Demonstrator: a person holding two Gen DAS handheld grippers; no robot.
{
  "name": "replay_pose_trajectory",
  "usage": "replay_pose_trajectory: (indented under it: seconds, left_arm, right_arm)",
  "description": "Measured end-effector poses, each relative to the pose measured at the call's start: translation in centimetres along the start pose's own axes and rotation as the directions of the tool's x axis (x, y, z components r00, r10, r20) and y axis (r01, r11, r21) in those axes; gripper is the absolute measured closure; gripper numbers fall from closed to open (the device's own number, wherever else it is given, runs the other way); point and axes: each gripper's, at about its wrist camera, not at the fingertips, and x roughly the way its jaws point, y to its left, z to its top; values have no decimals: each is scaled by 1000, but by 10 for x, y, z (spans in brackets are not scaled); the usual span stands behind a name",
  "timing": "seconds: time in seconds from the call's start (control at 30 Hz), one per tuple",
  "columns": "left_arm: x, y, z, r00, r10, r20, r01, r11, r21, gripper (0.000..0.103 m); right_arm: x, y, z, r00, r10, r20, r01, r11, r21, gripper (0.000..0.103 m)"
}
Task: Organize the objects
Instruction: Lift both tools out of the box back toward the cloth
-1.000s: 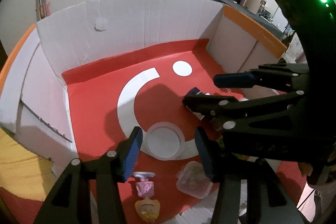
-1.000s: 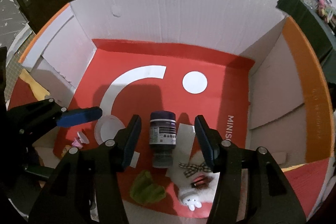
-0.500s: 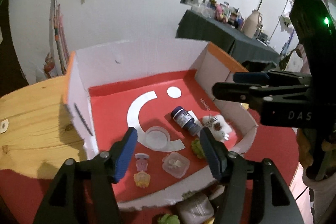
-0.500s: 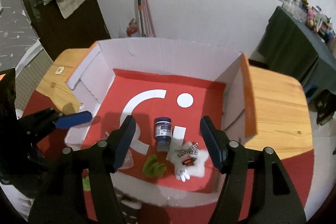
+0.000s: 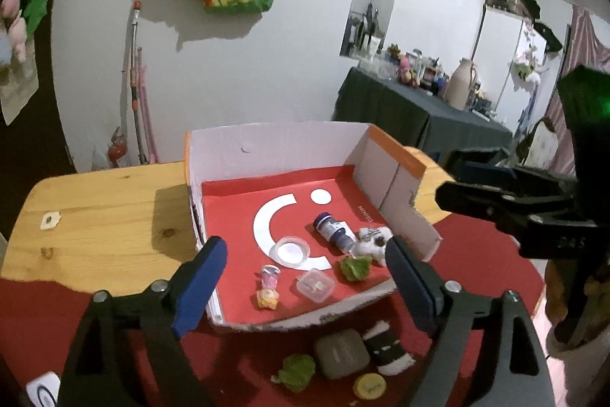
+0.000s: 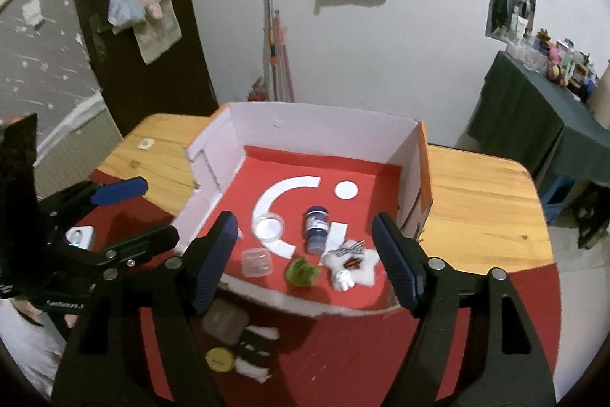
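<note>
A white cardboard box (image 5: 274, 147) with a red floor stands on the wooden table. Inside it lie a dark blue bottle (image 5: 332, 233), a round clear lid (image 5: 292, 250), a small clear square container (image 5: 315, 285), a little doll (image 5: 268, 287), a green tuft (image 5: 356, 266) and a white plush star (image 5: 373, 241). My left gripper (image 5: 305, 242) hovers above the box's near edge, its jaws opening with nothing between them. My right gripper (image 6: 305, 216) hangs likewise over the bottle (image 6: 315, 229), its jaws opening and empty.
On the red mat in front of the box lie a grey pouch (image 5: 341, 353), a black-and-white item (image 5: 389, 349), a yellow cap (image 5: 369, 386) and a second green tuft (image 5: 295, 370). A white device (image 6: 78, 237) sits at the mat's left. Bare wooden tabletop (image 6: 480, 201) flanks the box.
Both grippers have drawn back and up out of the box, and their jaws have widened. The whole box and the items in front of it have come into view.
</note>
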Motion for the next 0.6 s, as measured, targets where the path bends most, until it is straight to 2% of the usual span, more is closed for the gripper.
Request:
replay_pose_trajectory:
  seconds: [0.27,0.47,0.6]
  left_arm:
    - [-31,-9,-25,996,43,78,-42,999,-15,5]
    - [-42,-18,-43,988,100,118,-101,995,-1,2]
    - [-45,-19,-55,987,106,120,-106,994,-13,1]
  right_arm:
    - [-30,3,-38,994,-18,107,17,1000,14,20]
    - [-36,9,-66,988,-53,147,53,999,3,16]
    - [-38,12,-82,984,-66,164,65,998,11,13]
